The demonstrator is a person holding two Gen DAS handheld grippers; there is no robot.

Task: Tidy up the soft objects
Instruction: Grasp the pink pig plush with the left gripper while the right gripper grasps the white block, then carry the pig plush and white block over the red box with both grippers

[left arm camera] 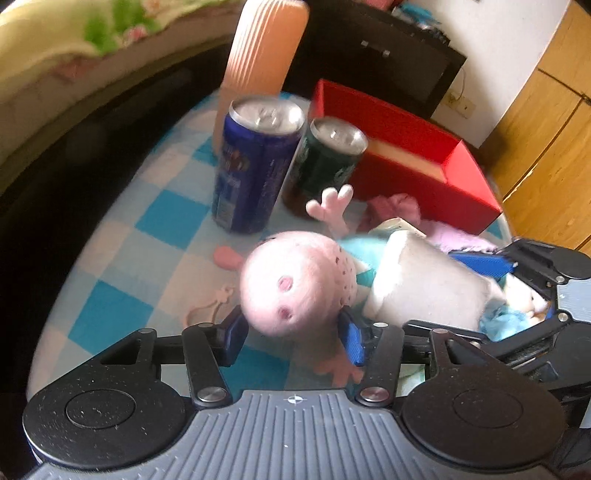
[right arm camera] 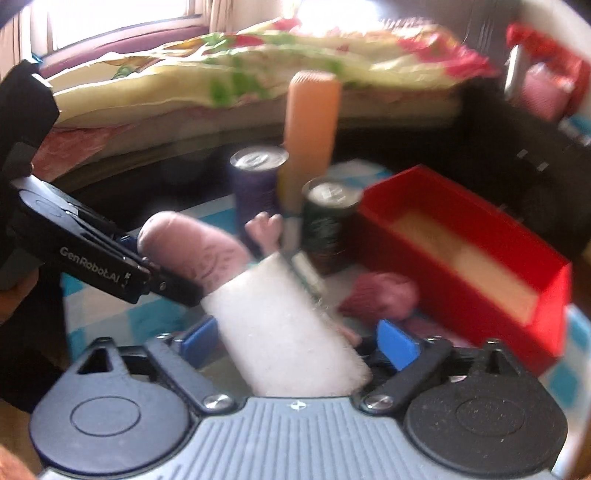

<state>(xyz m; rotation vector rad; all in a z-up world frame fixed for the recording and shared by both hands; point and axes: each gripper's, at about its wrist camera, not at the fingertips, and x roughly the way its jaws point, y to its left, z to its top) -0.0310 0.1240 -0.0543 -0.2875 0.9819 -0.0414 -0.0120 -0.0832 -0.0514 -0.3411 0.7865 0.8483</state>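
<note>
Straddling pink plush pig point(left arm camera: 295, 284), left gripper point(left arm camera: 293, 339) pads flank its head, grip unclear. Right gripper point(right arm camera: 301, 341) spread wide around white body, squeeze uncertain. Ahead: blue can point(left arm camera: 255, 162), green can point(left arm camera: 321, 162), red box point(left arm camera: 424, 162) crowding; checkered cloth point(left arm camera: 147, 229) edge curving off left.

Bright daylight, perhaps from the blown-out window point(right arm camera: 122, 18); motion blur throughout, fisheye bending at edges.

Motion blur smears both can labels point(left arm camera: 240, 173); plush toy's point(right arm camera: 280, 325) legs hidden.
</note>
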